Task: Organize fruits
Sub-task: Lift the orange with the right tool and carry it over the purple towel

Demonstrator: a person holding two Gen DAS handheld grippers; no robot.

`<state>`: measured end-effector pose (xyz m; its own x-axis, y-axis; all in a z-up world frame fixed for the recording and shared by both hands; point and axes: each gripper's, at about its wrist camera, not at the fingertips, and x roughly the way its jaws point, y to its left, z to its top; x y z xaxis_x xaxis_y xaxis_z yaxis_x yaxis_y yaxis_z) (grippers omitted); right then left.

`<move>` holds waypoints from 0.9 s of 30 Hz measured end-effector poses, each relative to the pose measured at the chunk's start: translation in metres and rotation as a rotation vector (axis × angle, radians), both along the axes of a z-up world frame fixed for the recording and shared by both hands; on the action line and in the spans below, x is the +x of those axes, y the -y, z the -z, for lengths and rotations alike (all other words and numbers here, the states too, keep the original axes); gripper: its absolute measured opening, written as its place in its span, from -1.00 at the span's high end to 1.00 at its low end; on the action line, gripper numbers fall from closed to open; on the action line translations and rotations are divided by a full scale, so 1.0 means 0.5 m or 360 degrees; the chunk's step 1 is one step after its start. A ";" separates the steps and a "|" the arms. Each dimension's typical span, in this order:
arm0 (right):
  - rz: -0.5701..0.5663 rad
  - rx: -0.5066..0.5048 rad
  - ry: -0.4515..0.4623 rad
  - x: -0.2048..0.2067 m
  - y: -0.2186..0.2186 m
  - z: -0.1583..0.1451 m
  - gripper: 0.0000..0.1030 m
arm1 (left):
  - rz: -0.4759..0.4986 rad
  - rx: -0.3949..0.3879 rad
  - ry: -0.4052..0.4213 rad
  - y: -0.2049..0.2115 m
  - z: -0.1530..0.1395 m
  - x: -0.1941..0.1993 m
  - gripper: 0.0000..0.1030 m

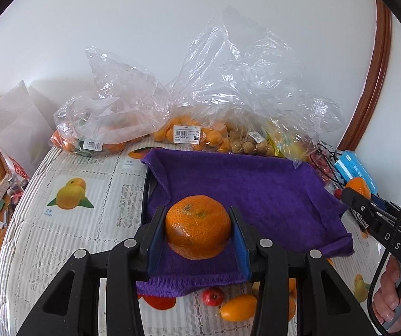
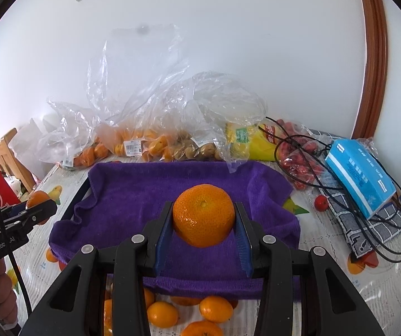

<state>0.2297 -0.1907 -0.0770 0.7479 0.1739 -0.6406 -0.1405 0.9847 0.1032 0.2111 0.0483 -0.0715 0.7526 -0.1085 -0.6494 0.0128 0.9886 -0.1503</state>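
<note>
Left wrist view: my left tongs (image 1: 197, 229) are clenched on a mandarin (image 1: 197, 226), both blue pads pressing its sides. It hangs above the near part of a purple towel (image 1: 256, 190) that drapes over a tray on the surface (image 1: 68, 229), which wears a fruit-print cloth. Along the far edge, against the white wall, lie clear bags (image 1: 133, 112) of fruit with price labels. Past the towel's near hem lie a small red fruit (image 1: 213, 296) and a kumquat (image 1: 238, 310). At the right, my right tongs (image 1: 353, 193) come in from the side with a second orange fruit in them, and my hand (image 1: 390, 294) grips the handle below.

Right wrist view: my right tongs (image 2: 203, 221) are clamped on an orange (image 2: 203, 218), held between the blue pads above the near middle of the towel (image 2: 133, 196). The bags (image 2: 150, 128) line the far edge, with a yellow packet (image 2: 256, 140) and a bag of red fruit (image 2: 298, 156) to their right. A blue box (image 2: 360, 173) sits on a checked cloth (image 2: 368, 229) at the right, with a black cable (image 2: 340, 193) looped over it. Loose kumquats (image 2: 217, 308) lie just near of the towel's hem. At the left, my left tongs (image 2: 36, 203) hold their mandarin (image 2: 37, 197), partly hidden by the finger.
</note>
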 end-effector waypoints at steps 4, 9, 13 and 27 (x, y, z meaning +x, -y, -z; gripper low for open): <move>0.0002 -0.0005 0.0012 0.021 0.001 -0.008 0.20 | -0.0003 -0.0001 0.0012 0.003 -0.003 0.022 0.20; -0.0006 -0.0005 -0.0012 0.045 0.004 0.017 0.20 | -0.0001 -0.0021 -0.0011 0.008 0.015 0.048 0.20; 0.0003 -0.0007 -0.0076 0.060 0.008 0.050 0.20 | 0.0033 0.0014 -0.0041 0.019 0.041 0.061 0.20; 0.0047 -0.0015 -0.0164 0.076 0.028 0.117 0.20 | 0.0013 -0.0067 -0.0134 0.011 0.093 0.077 0.20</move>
<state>0.2675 -0.2047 -0.1357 0.6827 0.1462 -0.7159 -0.1004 0.9893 0.1063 0.2495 0.0428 -0.1181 0.6946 -0.1426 -0.7052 0.0061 0.9813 -0.1925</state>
